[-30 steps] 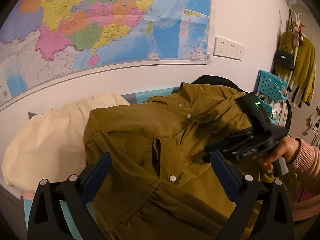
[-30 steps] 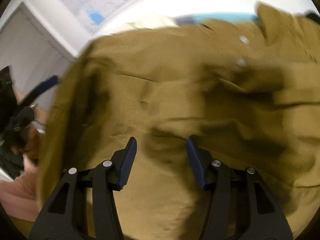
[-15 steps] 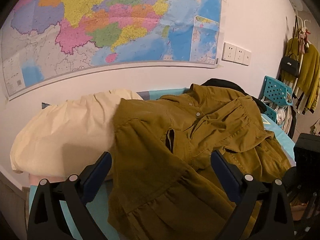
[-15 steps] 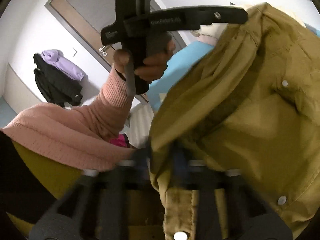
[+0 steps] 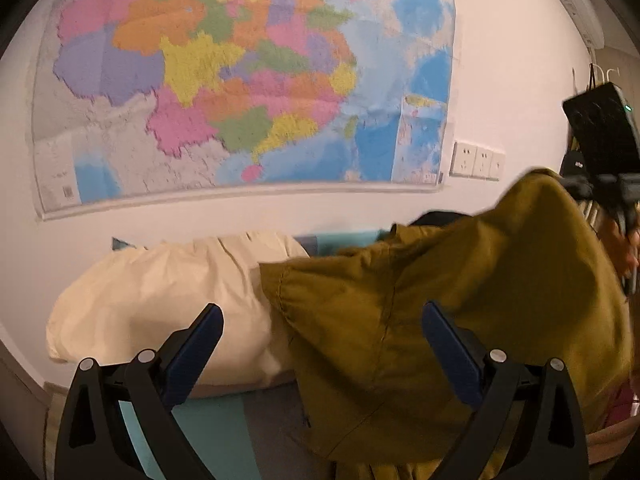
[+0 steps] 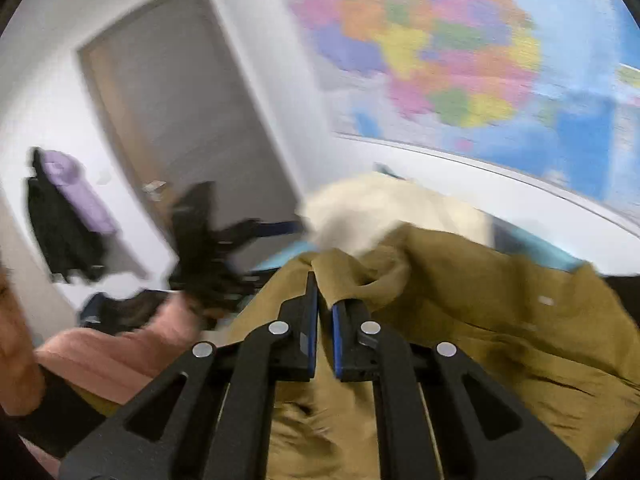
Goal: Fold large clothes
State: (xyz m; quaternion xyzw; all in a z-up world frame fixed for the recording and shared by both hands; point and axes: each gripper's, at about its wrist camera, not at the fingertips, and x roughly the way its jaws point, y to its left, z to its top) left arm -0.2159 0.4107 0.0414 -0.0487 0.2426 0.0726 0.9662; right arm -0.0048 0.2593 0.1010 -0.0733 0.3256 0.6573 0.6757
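Lifting: right gripper (image 6: 324,300) has the jacket (image 6: 460,320) pinched and hoisted off the bed, and what a change from a second back, when those jaws stood apart over flat cloth!
Right jaws: clenched on a bunched fold of olive fabric, which pokes up between the blue pads (image 6: 313,312); they snapped together inside the last second and the cloth is trapped.
Left gripper (image 5: 320,344): released, jaws wide, nothing between them; it hangs low in front of the jacket's near edge, not touching that I can see.
Jacket: a second ago it lay spread, buttons and placket up; now one side is hauled high toward the right of the left view, draping down in a big loose sheet with the buttons hidden from that side.
Jacket's place: partly in the air under the right gripper (image 5: 600,184), the rest trailing onto the bed (image 5: 216,428), its left edge lapping the cream pillow (image 5: 160,300).
Beyond: wall map (image 5: 248,92) and sockets (image 5: 476,160), and the door (image 6: 188,120) in the blurred right view.
Meaning: reads as a pick-up to shake out or flip the garment; no fold laid yet, so we are early.
Next call: the free left gripper probably needs the opposite shoulder or hem.
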